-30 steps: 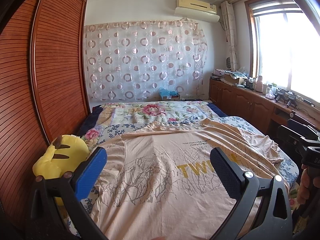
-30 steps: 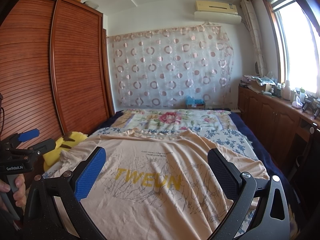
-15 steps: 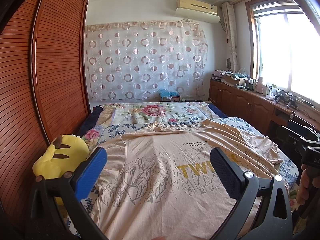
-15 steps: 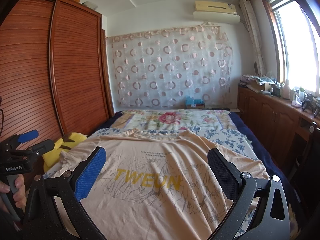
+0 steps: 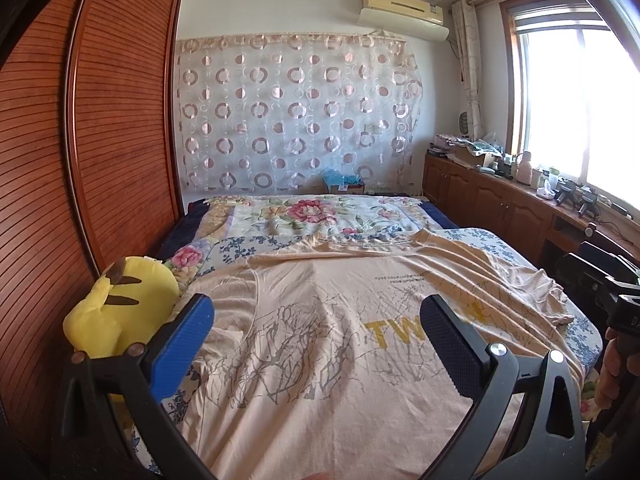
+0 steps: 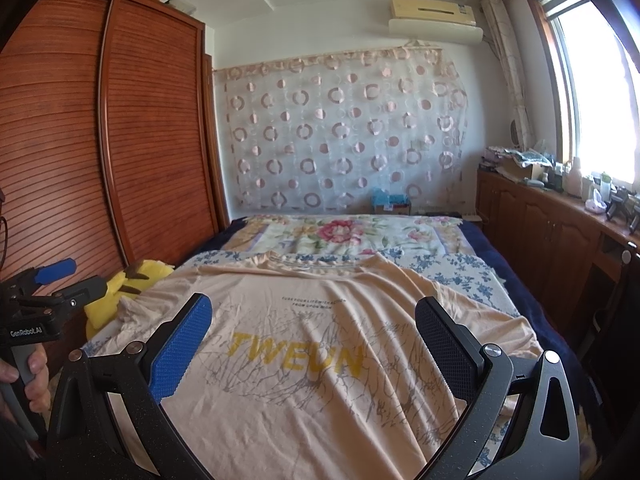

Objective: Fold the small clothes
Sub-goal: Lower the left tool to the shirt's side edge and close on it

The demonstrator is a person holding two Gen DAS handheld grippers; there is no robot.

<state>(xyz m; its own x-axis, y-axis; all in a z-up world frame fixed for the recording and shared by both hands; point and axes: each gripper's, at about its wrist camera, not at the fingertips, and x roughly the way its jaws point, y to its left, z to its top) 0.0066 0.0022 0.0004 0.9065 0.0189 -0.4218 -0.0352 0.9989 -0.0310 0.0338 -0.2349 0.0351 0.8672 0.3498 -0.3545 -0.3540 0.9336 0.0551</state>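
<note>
A peach T-shirt point(image 5: 320, 344) with yellow "TWEUN" lettering and grey branch print lies spread flat on the bed, front up, collar at the far end; it also shows in the right wrist view point(image 6: 312, 352). My left gripper point(image 5: 316, 320) is open and empty, held above the shirt's near left part. My right gripper point(image 6: 312, 316) is open and empty, held above the shirt's near middle. The left gripper also shows at the left edge of the right wrist view point(image 6: 56, 276).
A yellow plush toy point(image 5: 120, 308) lies at the bed's left edge beside the wooden wardrobe point(image 5: 80, 160). A floral quilt point(image 5: 312, 216) covers the far end of the bed. A wooden counter point(image 5: 520, 204) with clutter runs along the right under the window.
</note>
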